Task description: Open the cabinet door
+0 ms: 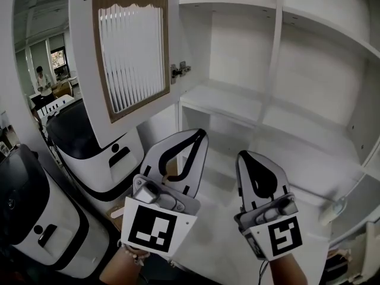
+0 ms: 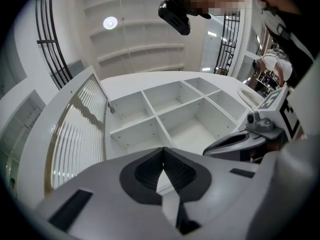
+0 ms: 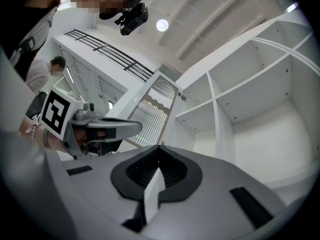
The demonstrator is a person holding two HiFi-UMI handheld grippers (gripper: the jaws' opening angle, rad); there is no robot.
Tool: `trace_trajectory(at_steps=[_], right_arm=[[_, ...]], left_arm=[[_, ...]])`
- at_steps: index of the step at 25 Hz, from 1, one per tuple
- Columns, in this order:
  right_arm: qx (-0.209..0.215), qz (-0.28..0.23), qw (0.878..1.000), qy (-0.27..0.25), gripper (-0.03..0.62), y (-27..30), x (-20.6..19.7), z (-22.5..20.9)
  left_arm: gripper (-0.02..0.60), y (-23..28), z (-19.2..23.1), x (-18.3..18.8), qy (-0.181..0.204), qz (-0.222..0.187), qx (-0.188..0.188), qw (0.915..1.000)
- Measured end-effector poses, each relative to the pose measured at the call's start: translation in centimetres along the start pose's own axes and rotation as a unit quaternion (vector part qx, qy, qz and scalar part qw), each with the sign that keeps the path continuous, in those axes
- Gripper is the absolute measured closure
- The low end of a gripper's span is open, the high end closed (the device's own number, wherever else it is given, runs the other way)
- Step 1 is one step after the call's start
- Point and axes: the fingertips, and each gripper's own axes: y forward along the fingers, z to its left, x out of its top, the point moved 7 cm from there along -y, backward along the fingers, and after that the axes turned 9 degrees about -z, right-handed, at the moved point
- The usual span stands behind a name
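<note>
The white cabinet door (image 1: 127, 46), with its wood-framed ribbed glass panel, stands swung wide open at the left. It hangs from a metal hinge (image 1: 180, 70) on the left wall of the white open-shelved cabinet (image 1: 278, 70). The cabinet's compartments lie in full view, split by an upright divider and level shelves. The left claw (image 1: 199, 138) is clenched, its dark ribbed pads meeting at the tips with nothing between them. It sits near the lower left compartment, below and to the right of the door and clear of it. The right claw (image 1: 244, 158) is clenched and empty too, just right of the left one, and the two point into the cabinet side by side. Rounded white-and-black machines (image 1: 101, 159) stand at the near left, below the door.
</note>
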Motion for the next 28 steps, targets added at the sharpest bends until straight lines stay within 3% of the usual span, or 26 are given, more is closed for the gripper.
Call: trace_trajectory(at_steps=[12,28], right_arm=[[-0.012,0.058,0.998,0.030,0.594,-3.5,-3.3,0.8],[-0.033,0.125,0.989,0.070,0.594,-7.6,-7.1,2.8]], left_arm=[[0.581,-1.9,-4.4,-3.4,-0.032,0.044,-0.029,0.9981],[0.581,-5.3,-8.0,-7.2,-0.081,0.102,-0.026,0.9911]])
